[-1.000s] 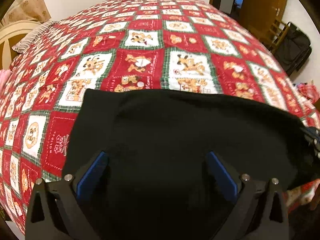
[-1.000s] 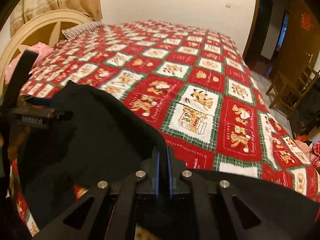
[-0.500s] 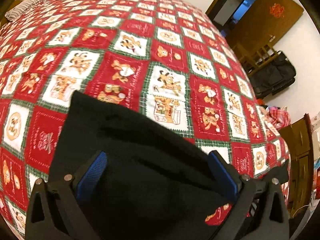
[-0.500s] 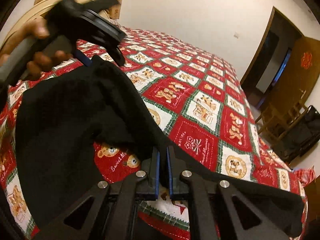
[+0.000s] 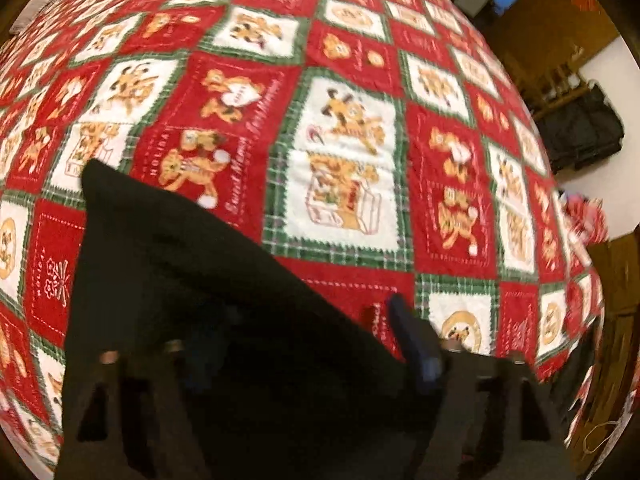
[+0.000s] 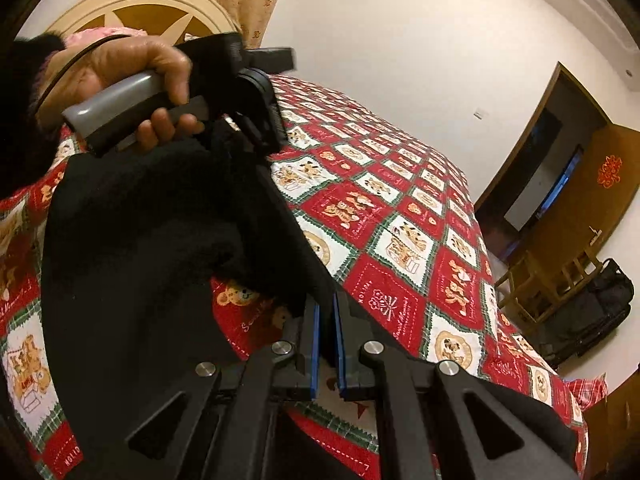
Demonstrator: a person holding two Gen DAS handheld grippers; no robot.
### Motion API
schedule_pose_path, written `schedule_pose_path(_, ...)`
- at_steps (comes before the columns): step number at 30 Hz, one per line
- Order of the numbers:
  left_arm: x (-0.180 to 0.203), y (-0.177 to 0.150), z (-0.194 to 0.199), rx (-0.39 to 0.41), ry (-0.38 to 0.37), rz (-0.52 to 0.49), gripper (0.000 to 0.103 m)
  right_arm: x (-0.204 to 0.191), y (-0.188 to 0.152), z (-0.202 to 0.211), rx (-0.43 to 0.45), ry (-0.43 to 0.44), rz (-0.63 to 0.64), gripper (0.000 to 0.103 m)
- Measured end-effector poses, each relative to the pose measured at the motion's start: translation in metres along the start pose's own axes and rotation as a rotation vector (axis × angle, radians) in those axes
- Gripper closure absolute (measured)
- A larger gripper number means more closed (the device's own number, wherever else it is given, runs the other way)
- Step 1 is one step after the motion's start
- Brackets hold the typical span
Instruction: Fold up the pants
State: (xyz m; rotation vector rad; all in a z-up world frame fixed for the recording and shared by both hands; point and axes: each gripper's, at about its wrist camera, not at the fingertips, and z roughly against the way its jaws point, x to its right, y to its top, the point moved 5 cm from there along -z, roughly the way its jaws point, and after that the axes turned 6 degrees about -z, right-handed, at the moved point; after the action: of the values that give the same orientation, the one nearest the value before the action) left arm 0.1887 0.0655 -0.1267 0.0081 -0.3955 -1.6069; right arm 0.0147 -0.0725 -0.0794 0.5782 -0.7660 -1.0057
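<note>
Both tongs lift black pants (image 6: pixel 152 240) over the quilt (image 5: pixel 352 168).

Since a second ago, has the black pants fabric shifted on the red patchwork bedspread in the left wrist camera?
Yes. The black pants fabric no longer spans the view: its far edge now slants down to the right, uncovering more red patchwork bedspread there.

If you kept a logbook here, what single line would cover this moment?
left gripper: jaws just been closing over black pants | right gripper: shut on pants edge | bedspread: red patchwork
</note>
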Motion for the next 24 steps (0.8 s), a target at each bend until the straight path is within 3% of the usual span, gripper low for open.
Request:
schedule_pose_path(2,-0.009,-0.001,0.008,0.038,-0.065,0.042,0.068,0.002,0.002,0.003,0.007,-0.004,-0.018,0.097)
schedule_pose_path(4,-0.014,-0.003,0.015,0.068,-0.122,0.057,0.085,0.003,0.004,0.011,0.021,-0.008,-0.03,0.097)
schedule_pose_path(5,-0.016,-0.004,0.021,0.091,-0.143,0.059,0.088,0.004,0.005,0.015,0.026,-0.01,-0.032,0.097)
schedule_pose_path(11,-0.018,-0.027,0.08,0.295,-0.225,0.033,0.091,0.001,0.006,0.054,0.073,-0.019,-0.053,0.097)
schedule_pose_path(16,-0.025,-0.07,0.127,0.446,-0.254,-0.005,0.092,-0.028,-0.003,0.093,0.093,-0.001,-0.016,0.097)
schedule_pose_path(24,-0.055,-0.141,0.132,0.515,-0.216,-0.002,0.091,-0.075,-0.045,0.101,0.003,0.043,0.029,0.097)
